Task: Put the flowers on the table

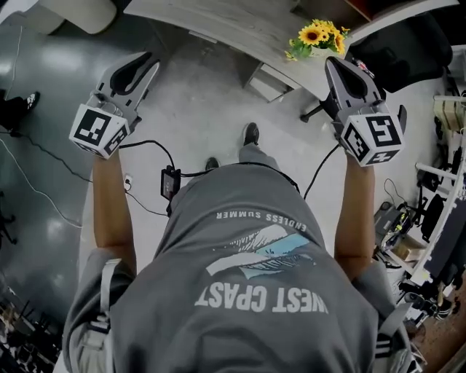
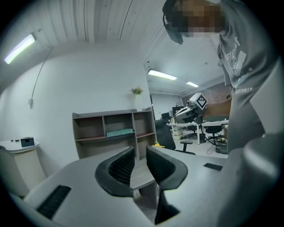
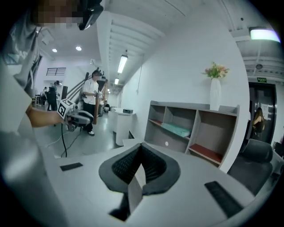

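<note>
The sunflower bunch [image 1: 318, 36] is sitting at the grey table's [image 1: 218, 22] edge, just beyond the right gripper [image 1: 333, 64], whose jaws are pressing together on nothing. The left gripper [image 1: 148, 64], narrowly parted and empty, is hanging well apart.

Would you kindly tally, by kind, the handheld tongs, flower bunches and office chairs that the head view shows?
Tongs: 2 (left tongs, right tongs)
Sunflower bunch: 1
Office chair: 1
Total: 4
</note>
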`<act>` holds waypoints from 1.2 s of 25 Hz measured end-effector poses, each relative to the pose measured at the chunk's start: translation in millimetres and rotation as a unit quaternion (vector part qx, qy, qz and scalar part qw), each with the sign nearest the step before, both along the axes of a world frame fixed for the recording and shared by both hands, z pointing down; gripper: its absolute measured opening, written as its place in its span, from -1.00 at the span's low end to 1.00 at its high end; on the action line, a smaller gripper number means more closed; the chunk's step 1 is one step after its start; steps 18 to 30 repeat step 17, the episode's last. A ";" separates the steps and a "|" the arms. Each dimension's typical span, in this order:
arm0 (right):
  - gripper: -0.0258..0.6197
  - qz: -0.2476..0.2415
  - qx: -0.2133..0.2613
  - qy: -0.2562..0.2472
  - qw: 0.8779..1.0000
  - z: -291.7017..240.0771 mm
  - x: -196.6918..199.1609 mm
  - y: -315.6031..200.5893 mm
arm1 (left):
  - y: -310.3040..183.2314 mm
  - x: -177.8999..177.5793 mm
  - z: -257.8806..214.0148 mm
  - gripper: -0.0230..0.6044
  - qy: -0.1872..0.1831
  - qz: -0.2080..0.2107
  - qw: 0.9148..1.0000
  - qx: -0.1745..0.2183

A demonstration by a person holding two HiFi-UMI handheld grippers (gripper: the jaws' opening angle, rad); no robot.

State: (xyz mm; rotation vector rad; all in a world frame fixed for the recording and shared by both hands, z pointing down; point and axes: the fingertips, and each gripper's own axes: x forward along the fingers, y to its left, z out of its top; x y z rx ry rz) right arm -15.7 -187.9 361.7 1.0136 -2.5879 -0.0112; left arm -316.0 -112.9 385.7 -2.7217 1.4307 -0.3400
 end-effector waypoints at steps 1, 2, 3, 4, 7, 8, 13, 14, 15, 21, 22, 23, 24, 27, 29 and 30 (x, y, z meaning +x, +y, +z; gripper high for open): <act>-0.84 0.004 0.002 -0.011 1.000 -7.9 0.5 7.5 | 1.4 -1.8 -0.9 -0.64 0.000 0.001 1.000 0.003; -0.84 0.008 0.005 -0.019 1.000 -14.7 0.2 14.9 | 3.1 -4.2 -1.2 -0.63 0.000 0.002 1.000 0.006; -0.84 0.011 0.009 -0.024 1.000 -20.3 0.1 22.2 | 5.1 -6.4 -0.9 -0.64 0.001 0.003 1.000 0.008; -0.84 0.013 0.013 -0.028 0.999 -25.1 0.9 29.3 | 7.5 -7.6 0.2 -0.64 0.001 0.004 1.000 0.010; -0.84 0.016 0.026 -0.037 0.999 -36.6 6.1 46.7 | 14.5 -6.3 3.2 -0.63 0.008 0.007 1.000 0.015; -0.84 0.018 0.030 -0.040 0.999 -39.8 6.2 50.3 | 14.8 -6.8 4.6 -0.64 0.011 0.009 1.000 0.017; -0.84 0.027 0.041 -0.046 0.998 -54.4 6.5 72.1 | 28.1 1.5 5.3 -0.63 0.027 0.020 0.999 0.009; -0.84 0.026 0.039 -0.046 0.998 -56.1 8.6 79.8 | 37.4 6.5 6.4 -0.64 0.028 0.023 0.999 0.004; -0.84 0.026 0.036 -0.046 0.998 -57.0 10.4 87.8 | 47.5 11.2 8.6 -0.64 0.028 0.027 0.999 -0.001; -0.84 0.025 0.030 -0.047 0.998 -57.5 13.3 104.1 | 68.1 19.4 14.5 -0.64 0.028 0.033 0.999 -0.011; -0.84 0.025 0.030 -0.047 0.998 -57.5 13.3 104.1 | 68.1 19.4 14.5 -0.64 0.028 0.033 0.999 -0.011; -0.84 0.025 0.030 -0.047 0.998 -57.5 13.3 104.1 | 68.1 19.4 14.5 -0.64 0.028 0.033 0.999 -0.011; -0.84 0.025 0.030 -0.047 0.998 -57.5 13.3 104.1 | 68.1 19.4 14.5 -0.64 0.028 0.033 0.999 -0.011; -0.84 0.025 0.030 -0.047 0.998 -57.5 13.3 104.1 | 68.1 19.4 14.5 -0.64 0.028 0.033 0.999 -0.011; -0.84 0.025 0.030 -0.047 0.998 -57.5 13.3 104.1 | 68.1 19.4 14.5 -0.64 0.028 0.033 0.999 -0.011; -0.84 0.025 0.030 -0.047 0.998 -57.5 13.3 104.1 | 68.1 19.4 14.5 -0.64 0.028 0.033 0.999 -0.011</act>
